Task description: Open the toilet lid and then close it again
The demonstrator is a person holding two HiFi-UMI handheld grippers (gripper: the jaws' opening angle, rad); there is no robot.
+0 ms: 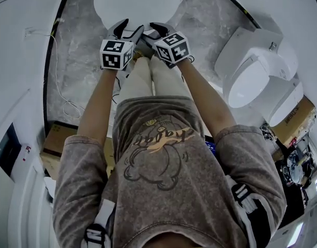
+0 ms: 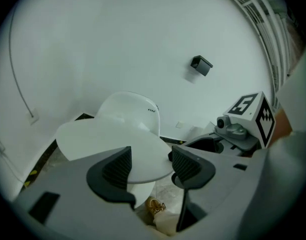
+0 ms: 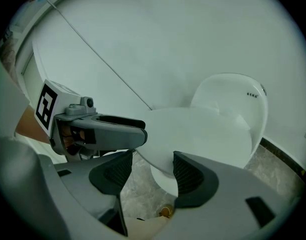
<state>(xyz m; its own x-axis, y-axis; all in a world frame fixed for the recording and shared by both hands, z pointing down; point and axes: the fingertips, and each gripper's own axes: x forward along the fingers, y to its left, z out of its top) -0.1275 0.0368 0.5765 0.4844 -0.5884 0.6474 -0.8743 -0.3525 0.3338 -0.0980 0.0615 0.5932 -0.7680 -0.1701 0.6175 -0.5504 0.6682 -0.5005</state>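
The white toilet (image 1: 137, 4) stands in front of me with its lid (image 2: 113, 141) down flat on the bowl. The same lid (image 3: 207, 134) fills the middle of the right gripper view. I hold both grippers side by side just before the lid's front edge. My left gripper (image 1: 130, 29) is open, and the left gripper view shows nothing between its dark pads (image 2: 118, 168). My right gripper (image 1: 153, 30) is open too, with an empty gap between its pads (image 3: 188, 171). Neither visibly touches the lid.
A second white toilet (image 1: 251, 79) stands at the right on the grey marble floor (image 1: 80, 50). Cardboard boxes (image 1: 295, 120) lie at the right and another box (image 1: 57, 138) at the left. A thin cable (image 1: 65, 105) runs across the floor. A small dark box (image 2: 201, 65) hangs on the wall.
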